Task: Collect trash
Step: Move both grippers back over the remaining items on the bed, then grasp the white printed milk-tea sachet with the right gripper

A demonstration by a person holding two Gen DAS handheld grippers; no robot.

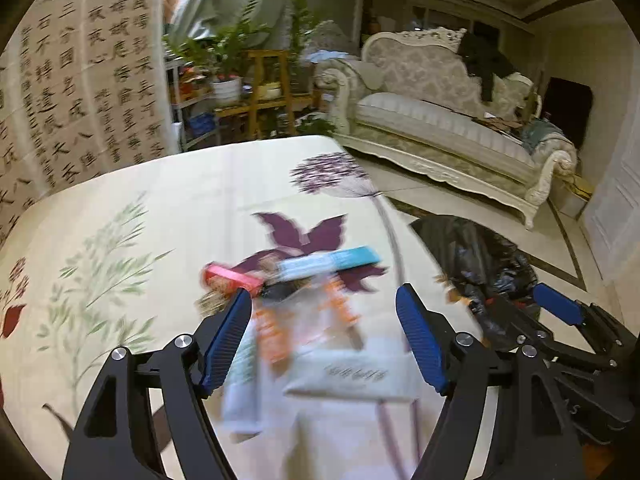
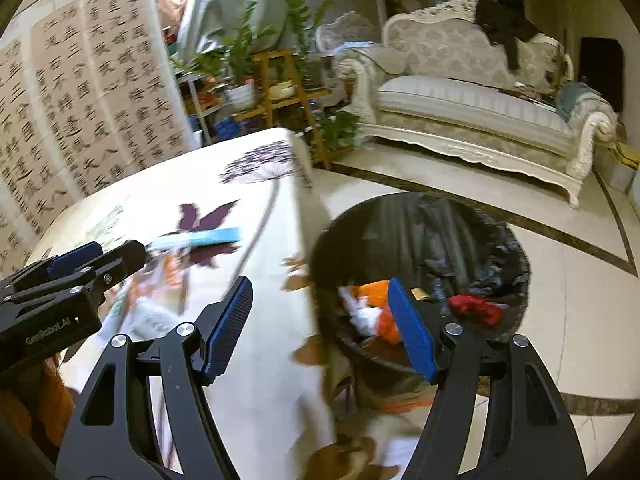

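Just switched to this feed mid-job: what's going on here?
A person is clearing trash with two handheld grippers. Both the left gripper and right gripper are open and hold nothing. Wrappers and a blue box lie on the floral tablecloth; the black-lined bin beside the table already holds trash.

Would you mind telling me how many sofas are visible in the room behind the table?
1. The ornate white sofa stands against the far wall, beyond the black-lined trash bin, right of the plant shelf. Others could be hidden outside the view.
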